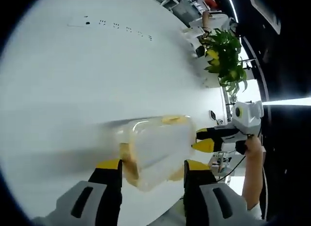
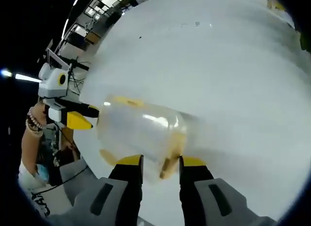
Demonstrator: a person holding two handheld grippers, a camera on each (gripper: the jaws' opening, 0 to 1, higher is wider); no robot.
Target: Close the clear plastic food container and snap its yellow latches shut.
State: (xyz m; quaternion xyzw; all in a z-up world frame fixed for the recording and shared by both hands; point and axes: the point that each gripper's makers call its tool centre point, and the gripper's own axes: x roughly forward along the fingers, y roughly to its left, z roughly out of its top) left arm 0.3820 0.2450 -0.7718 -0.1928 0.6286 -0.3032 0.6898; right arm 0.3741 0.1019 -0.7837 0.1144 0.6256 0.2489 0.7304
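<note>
I bracket the light, slick clear container (image 1: 158, 150) with both grippers spread (neither clamped), aiming for its yellow latches (image 2: 127, 101).

Bright overhead light washes your white table (image 1: 97, 75) nearly to blank in both views, leaving you little surface texture. The container (image 1: 158, 148) is smeared by motion blur in the left gripper view, its edges soft and ghosted; a pale grey streak of shadow trails from it toward the table's left edge. In the right gripper view you get a white glare streak across the container's clear wall. Fisheye distortion bows the table's edges. Ceiling strip lights (image 2: 73, 14) burn against dark surroundings.
</note>
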